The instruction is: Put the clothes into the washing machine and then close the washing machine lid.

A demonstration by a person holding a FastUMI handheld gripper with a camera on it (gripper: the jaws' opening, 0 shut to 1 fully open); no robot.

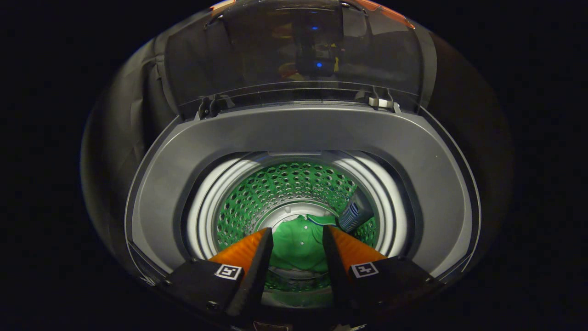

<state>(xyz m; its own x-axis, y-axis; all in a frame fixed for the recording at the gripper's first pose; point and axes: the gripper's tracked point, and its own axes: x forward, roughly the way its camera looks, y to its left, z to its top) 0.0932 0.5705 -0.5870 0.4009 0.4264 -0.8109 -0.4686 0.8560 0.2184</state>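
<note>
Tongs (297, 235) hovering over washing machine (294, 133) opening, fingers parted, gripping nothing. Green polo shirt (298, 243) lying at drum (275, 188) bottom, seen between fingers. Transparent lid (294, 50) standing raised behind opening.

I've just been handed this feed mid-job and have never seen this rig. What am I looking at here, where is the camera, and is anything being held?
The camera rides on a handheld gripper and looks forward along its two fingers, the wedge shapes at the bottom. It is pointing down into a top-loading washing machine. The grey ring is the machine's top; inside it is the perforated drum. A green shirt with buttons lies at the bottom of the drum, seen through the gap between the fingers and well beyond them. The fingers stand apart and grip nothing. The clear lid is raised at the far side, so it has not been closed. A small ribbed grey part sits on the drum wall; I cannot tell what it is.
</note>
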